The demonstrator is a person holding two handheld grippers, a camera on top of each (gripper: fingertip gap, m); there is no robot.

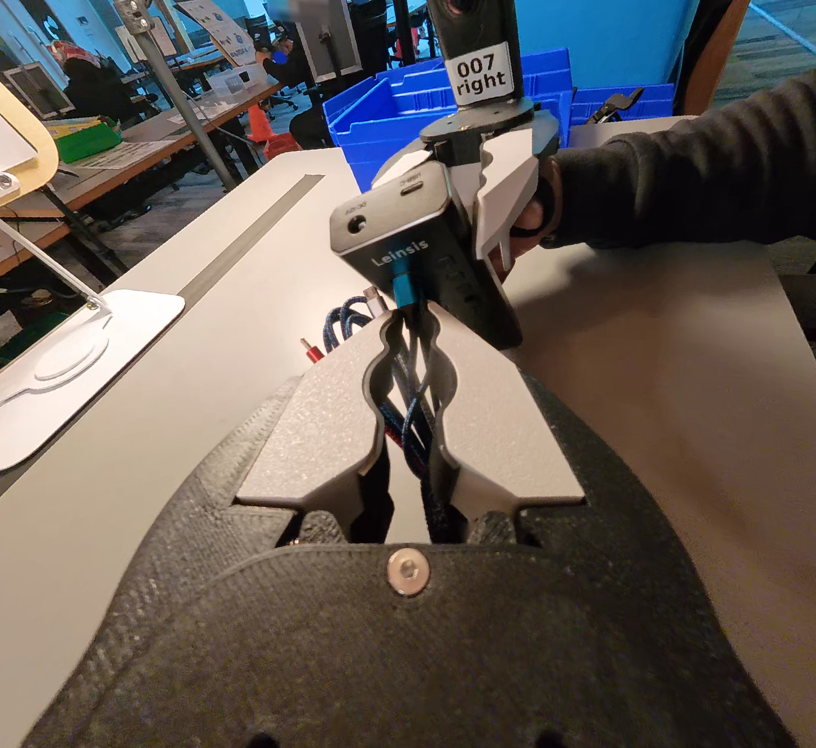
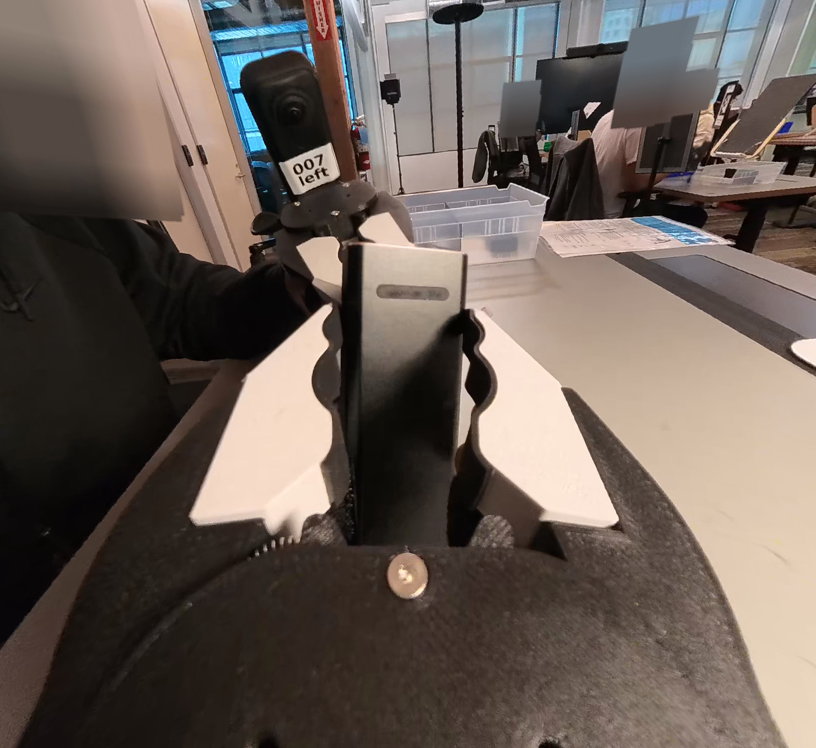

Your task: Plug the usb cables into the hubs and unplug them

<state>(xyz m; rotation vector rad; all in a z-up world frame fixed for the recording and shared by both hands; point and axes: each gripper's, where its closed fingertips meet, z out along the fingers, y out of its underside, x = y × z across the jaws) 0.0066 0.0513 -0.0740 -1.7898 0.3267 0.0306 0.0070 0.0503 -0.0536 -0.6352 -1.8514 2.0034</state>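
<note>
A black USB hub point(image 1: 424, 250) is held tilted above the grey table point(image 1: 221, 329). My right gripper point(image 1: 459, 214) is shut on it, its white fingers on both sides. A blue USB plug point(image 1: 405, 285) sits in a port on the hub's face. My left gripper point(image 1: 413, 320) is closed on the dark braided cable point(image 1: 413, 409) just behind that plug. In the right wrist view the hub point(image 2: 406, 373) fills the gap of my right gripper point(image 2: 399, 314), and the left gripper point(image 2: 344, 236) shows just behind it. The hub hides the plug there.
A coil of braided cables point(image 1: 344, 325) with a silver plug point(image 1: 375, 300) and a red plug point(image 1: 313, 353) lies on the table. A white stand base point(image 1: 88, 342) is at the left. Blue bins point(image 1: 397, 117) stand behind. A clear plastic bin point(image 2: 477, 214) and papers point(image 2: 627, 232) sit at the far edge. The tips of both grippers are at nearly the same place.
</note>
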